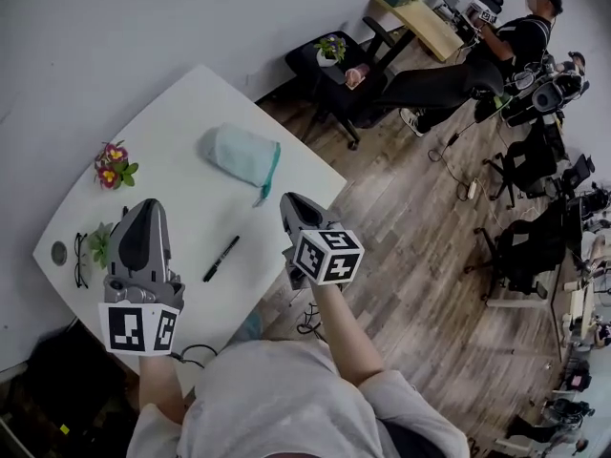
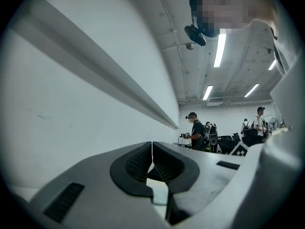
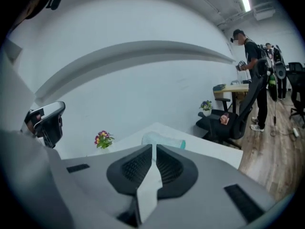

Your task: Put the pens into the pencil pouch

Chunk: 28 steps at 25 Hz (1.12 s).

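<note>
Head view: left tongs [image 1: 148, 205] and right tongs [image 1: 289, 199] are both closed, empty. The pen [image 1: 221, 258] near the front edge of the desk [image 1: 191, 113] looks light, stiff, slippery; I would grip its middle.

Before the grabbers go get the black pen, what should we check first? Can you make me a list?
1. Pen is easy to get at: it lies alone on the white table, between the two grippers. Ok.
2. Pencil pouch is ready: it lies on the table beyond the pen. Whether its opening is unzipped, cannot tell.
3. Left gripper is ready to grab: jaws together with nothing in them, so they must open first. Not ok.
4. Right gripper is ready to grab: jaws together and empty too. Not ok.
5. Nothing is in the way: the flowers and glasses sit well apart from the pen. Ok.
</note>
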Each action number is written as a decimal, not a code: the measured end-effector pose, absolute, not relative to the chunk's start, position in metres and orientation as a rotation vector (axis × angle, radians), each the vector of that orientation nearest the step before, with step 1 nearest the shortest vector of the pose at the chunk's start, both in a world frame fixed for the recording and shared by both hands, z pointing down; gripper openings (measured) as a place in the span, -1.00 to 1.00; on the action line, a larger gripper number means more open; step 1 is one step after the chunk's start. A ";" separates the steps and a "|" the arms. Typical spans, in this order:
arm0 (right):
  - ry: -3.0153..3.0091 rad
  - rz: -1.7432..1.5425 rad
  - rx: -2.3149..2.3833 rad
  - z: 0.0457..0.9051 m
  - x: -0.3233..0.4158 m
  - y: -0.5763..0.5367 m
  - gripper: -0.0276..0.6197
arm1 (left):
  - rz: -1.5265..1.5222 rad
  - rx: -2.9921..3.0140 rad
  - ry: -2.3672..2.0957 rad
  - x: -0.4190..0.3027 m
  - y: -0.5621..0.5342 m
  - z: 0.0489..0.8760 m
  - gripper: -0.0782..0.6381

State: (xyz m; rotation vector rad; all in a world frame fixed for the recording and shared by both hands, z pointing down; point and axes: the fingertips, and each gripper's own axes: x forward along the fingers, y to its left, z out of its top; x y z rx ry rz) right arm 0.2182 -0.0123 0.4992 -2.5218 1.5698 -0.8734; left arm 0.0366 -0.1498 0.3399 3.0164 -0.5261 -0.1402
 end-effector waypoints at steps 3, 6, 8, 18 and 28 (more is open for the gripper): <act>1.518 -0.986 -2.515 0.530 0.226 -0.020 -0.79 | -0.112 3.006 -0.523 0.041 -0.159 0.352 -0.71; 1.458 -1.078 -2.499 0.554 0.235 -0.026 -0.79 | -0.089 3.001 -0.507 0.046 -0.164 0.360 -0.71; 1.418 -1.131 -2.487 0.567 0.240 -0.030 -0.79 | -0.070 2.993 -0.498 0.048 -0.166 0.367 -0.71; 1.246 -1.363 -2.426 0.620 0.257 -0.050 -0.51 | -0.006 2.957 -0.475 0.054 -0.177 0.391 -0.71; 1.052 -1.493 -2.368 0.652 0.272 -0.064 -0.50 | 0.024 2.925 -0.534 0.043 -0.195 0.405 -0.71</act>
